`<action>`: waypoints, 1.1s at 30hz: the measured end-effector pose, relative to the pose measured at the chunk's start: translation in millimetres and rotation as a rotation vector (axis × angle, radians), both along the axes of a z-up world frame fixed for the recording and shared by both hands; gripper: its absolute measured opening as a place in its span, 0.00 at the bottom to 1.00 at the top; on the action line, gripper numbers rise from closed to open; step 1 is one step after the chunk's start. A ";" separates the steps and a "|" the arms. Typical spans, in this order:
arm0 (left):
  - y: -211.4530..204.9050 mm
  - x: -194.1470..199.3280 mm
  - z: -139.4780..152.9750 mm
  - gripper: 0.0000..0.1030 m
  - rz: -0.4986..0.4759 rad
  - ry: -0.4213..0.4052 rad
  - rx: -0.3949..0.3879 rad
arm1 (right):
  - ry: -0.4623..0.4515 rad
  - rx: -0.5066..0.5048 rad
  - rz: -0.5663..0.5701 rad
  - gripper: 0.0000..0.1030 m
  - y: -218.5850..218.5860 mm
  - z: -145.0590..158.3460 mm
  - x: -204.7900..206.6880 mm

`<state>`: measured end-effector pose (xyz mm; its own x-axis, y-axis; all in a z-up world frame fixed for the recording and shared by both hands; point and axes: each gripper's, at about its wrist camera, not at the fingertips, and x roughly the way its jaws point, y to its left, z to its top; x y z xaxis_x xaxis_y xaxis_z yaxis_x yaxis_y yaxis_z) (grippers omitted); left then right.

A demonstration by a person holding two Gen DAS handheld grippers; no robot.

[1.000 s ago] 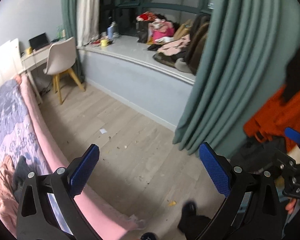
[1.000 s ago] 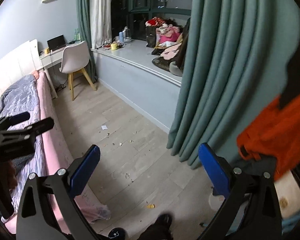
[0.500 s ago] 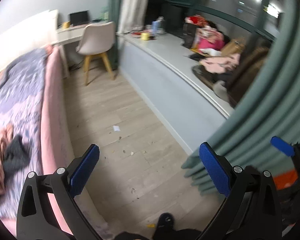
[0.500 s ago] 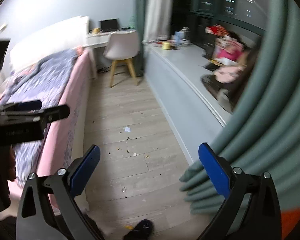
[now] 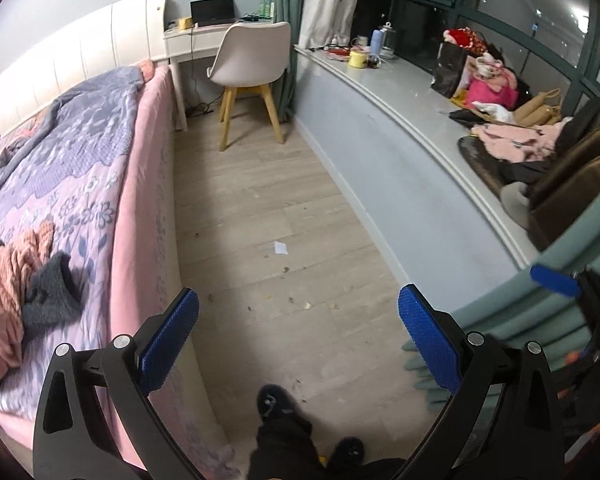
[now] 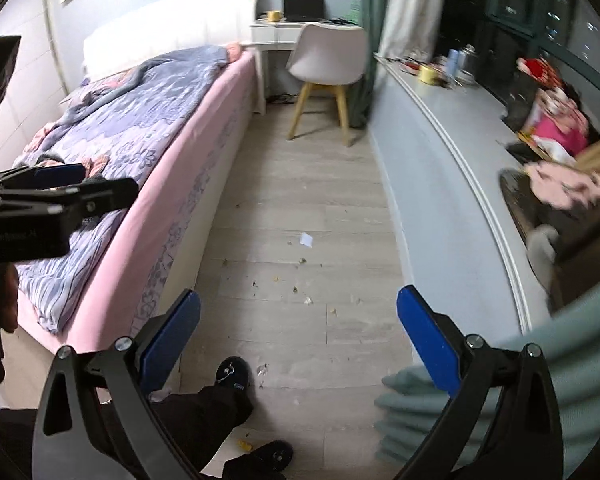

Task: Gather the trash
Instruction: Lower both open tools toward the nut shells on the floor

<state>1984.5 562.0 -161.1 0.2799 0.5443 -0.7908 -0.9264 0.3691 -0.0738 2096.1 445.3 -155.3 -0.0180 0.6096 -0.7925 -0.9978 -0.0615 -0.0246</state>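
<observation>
A white paper scrap (image 5: 280, 247) (image 6: 307, 239) lies on the pale wood floor between bed and window bench. Several small crumbs (image 5: 290, 299) (image 6: 308, 301) are scattered nearer to me. A yellow bit (image 6: 245, 445) lies by a person's dark slippers (image 6: 231, 373). My left gripper (image 5: 298, 344) hangs open high above the floor, nothing between its blue pads. My right gripper (image 6: 298, 340) is likewise open and empty. The left gripper's body (image 6: 40, 204) shows at the left edge of the right wrist view, and the right one's blue pad (image 5: 555, 280) at the right of the left wrist view.
A pink bed (image 5: 100, 184) with a purple quilt lines the left side. The grey window bench (image 5: 400, 92) with bags and clothes runs along the right. A white chair (image 5: 250, 68) and desk (image 5: 204, 40) stand at the far end. Green curtain folds (image 6: 412, 412) hang near right.
Both views have swung left, away from the curtain and orange clothing, and now look down the aisle between bed and bench. Both grippers stay open.
</observation>
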 end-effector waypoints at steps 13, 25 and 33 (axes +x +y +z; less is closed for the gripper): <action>118.9 44.6 -102.4 0.94 -0.180 0.065 -0.084 | -0.037 -0.078 0.034 0.93 105.1 -88.7 9.7; 187.6 127.6 -296.8 0.94 -0.147 0.097 -0.113 | -0.026 -0.132 -0.005 0.93 173.3 -273.1 64.7; 216.5 157.5 -439.2 0.94 -0.188 0.079 -0.143 | 0.006 -0.165 -0.027 0.93 197.1 -417.9 91.4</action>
<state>2142.0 778.4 -600.3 0.3000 0.3698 -0.8793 -0.8476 0.5263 -0.0678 2187.5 642.4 -573.1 -0.0082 0.4714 -0.8819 -0.9993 -0.0371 -0.0106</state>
